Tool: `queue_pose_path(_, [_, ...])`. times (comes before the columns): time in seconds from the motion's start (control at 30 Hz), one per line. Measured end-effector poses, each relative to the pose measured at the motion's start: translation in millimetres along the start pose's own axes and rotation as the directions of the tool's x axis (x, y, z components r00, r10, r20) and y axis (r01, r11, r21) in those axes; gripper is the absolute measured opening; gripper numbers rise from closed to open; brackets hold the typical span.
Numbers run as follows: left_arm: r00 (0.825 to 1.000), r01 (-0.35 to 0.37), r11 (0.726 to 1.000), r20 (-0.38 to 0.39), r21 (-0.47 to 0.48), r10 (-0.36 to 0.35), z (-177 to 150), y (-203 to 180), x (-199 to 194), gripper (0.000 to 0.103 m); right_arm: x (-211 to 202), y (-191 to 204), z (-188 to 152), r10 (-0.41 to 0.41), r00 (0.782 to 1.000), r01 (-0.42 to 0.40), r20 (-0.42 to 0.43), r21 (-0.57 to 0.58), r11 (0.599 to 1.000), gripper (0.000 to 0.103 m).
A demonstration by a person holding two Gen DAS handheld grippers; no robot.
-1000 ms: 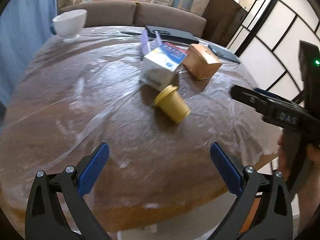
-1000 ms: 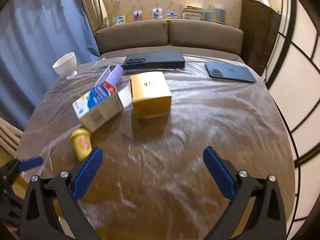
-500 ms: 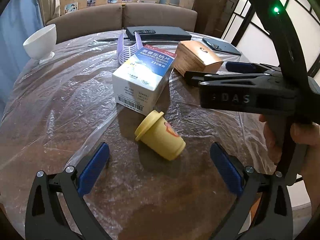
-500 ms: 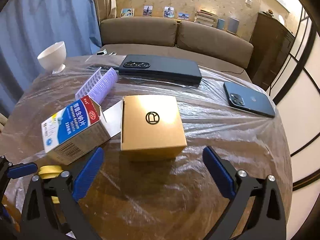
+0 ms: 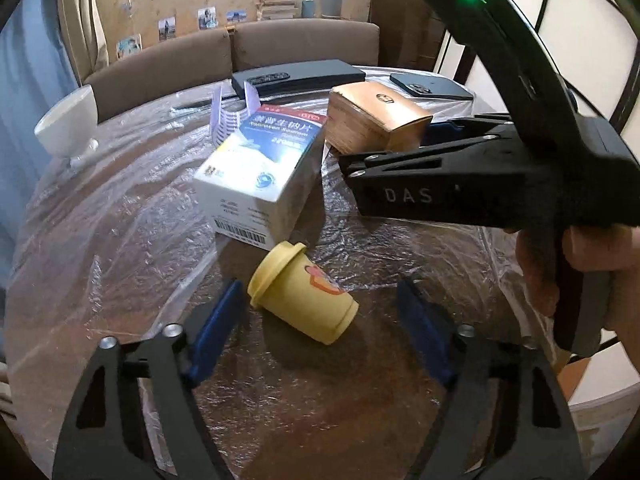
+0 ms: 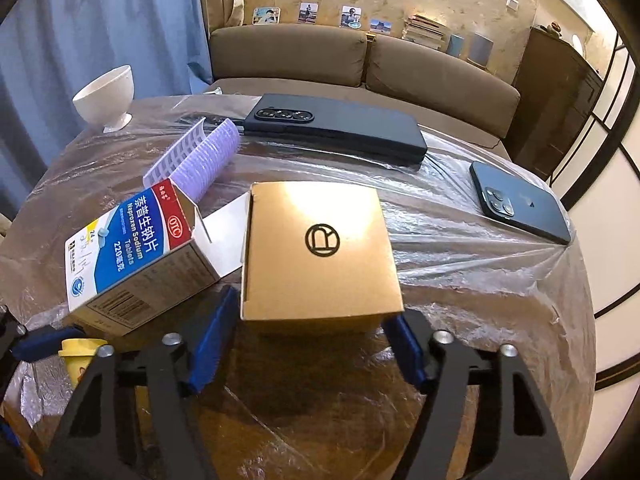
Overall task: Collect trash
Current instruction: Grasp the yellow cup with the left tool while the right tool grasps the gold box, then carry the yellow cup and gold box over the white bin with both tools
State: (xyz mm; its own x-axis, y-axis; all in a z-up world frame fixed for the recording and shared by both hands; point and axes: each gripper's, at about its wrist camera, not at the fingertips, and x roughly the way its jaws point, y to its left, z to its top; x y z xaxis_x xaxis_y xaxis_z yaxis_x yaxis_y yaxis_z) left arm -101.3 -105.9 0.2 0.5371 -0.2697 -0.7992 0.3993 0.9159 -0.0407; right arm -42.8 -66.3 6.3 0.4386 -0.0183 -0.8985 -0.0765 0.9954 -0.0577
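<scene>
Yellow cup (image 5: 304,294) is lying on its side on the plastic-covered table (image 5: 120,240), between the spread jaws of the left gripper (image 5: 320,320); it is likely light and crushable, best pinched across its body. The right gripper (image 6: 306,340) is straddling the brown box (image 6: 320,256), jaws apart, beside the medicine carton (image 6: 132,248).

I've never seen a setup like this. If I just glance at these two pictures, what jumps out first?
Probably the tipped-over yellow cup, lying on its side on the plastic-wrapped table between the open blue pads of the left gripper. In the other view, a tan cardboard box with a round logo sits just ahead of the open right gripper. Beside it lies an opened blue-and-white medicine box.
</scene>
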Motion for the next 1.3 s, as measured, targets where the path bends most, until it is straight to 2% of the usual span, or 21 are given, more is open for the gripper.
queue_pose_path(0.07, [1.000, -0.004, 1.000, 0.000, 0.009, 0.004, 0.1, -0.7, -0.5, 0.067, -0.2, 0.2, 0.2, 0.001, 1.000, -0.001, 0.001, 0.003, 1.000, 0.058])
queue_pose_path(0.23, [1.000, -0.022, 1.000, 0.010, 0.012, 0.022, -1.1, 3.6, -2.4, 0.051, -3.8, -2.1, -1.7, 0.004, 1.000, -0.004, 0.006, 0.017, 1.000, 0.058])
queue_pose_path(0.63, [0.999, 0.036, 0.999, 0.006, -0.040, -0.036, -3.7, 16.9, -10.6, 0.051, -33.2, -6.4, -15.6, 0.037, 0.999, -0.039, 0.031, 0.057, 0.998, 0.058])
queue_pose_path(0.83, [0.997, 0.074, 0.994, -0.021, -0.086, -0.076, -7.3, 26.4, -17.1, 0.051, -50.1, -5.1, -30.3, 0.079, 0.996, -0.082, 0.036, 0.087, 0.993, 0.057])
queue_pose_path(1.3, [0.995, 0.098, 0.988, -0.002, -0.120, -0.099, -12.9, 35.6, -35.1, 0.051, -82.1, 6.7, -63.5, 0.127, 0.991, -0.130, 0.035, 0.122, 0.984, 0.057])
